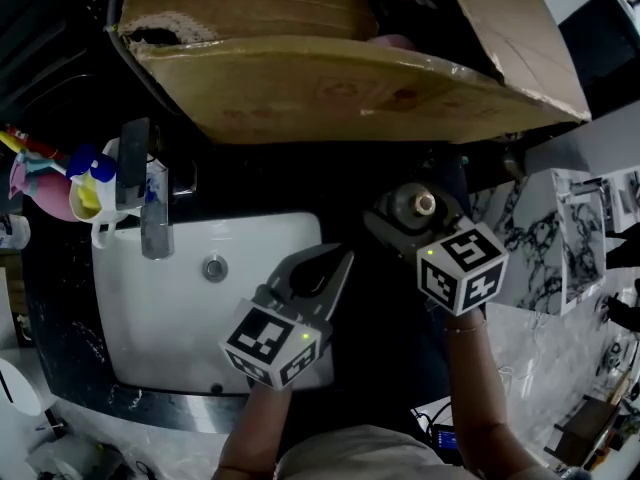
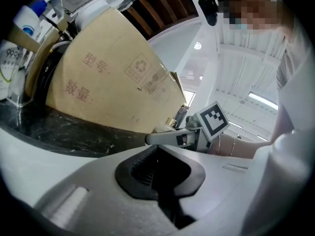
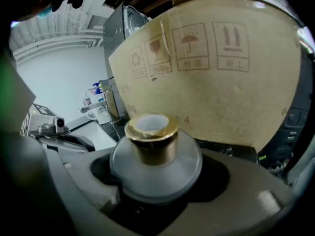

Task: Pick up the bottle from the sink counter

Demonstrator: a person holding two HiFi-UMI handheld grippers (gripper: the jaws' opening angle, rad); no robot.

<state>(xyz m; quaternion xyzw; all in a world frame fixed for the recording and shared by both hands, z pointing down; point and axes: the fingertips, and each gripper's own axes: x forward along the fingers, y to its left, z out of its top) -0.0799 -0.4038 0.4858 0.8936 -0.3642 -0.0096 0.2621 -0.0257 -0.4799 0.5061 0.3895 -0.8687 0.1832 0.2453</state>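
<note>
The bottle (image 3: pixel 153 154), a round frosted body with a gold cap, sits between the jaws of my right gripper (image 3: pixel 157 181), which is shut on it. In the head view the bottle (image 1: pixel 419 206) is held above the dark counter (image 1: pixel 395 298) to the right of the sink, in front of the cardboard box. My left gripper (image 1: pixel 338 265) hovers over the right side of the white sink basin (image 1: pixel 160 318), its jaws closed together with nothing in them. The left gripper view shows its own jaws (image 2: pixel 158 154) meeting, and beyond them the right gripper (image 2: pixel 173 137) with the gold cap.
A large cardboard box (image 1: pixel 330 78) lies across the back of the counter. A chrome faucet (image 1: pixel 150 203) and a cup of toothbrushes (image 1: pixel 92 196) stand at the sink's back left. The drain (image 1: pixel 214 267) shows mid-basin. Marbled sheets (image 1: pixel 560 238) lie at the right.
</note>
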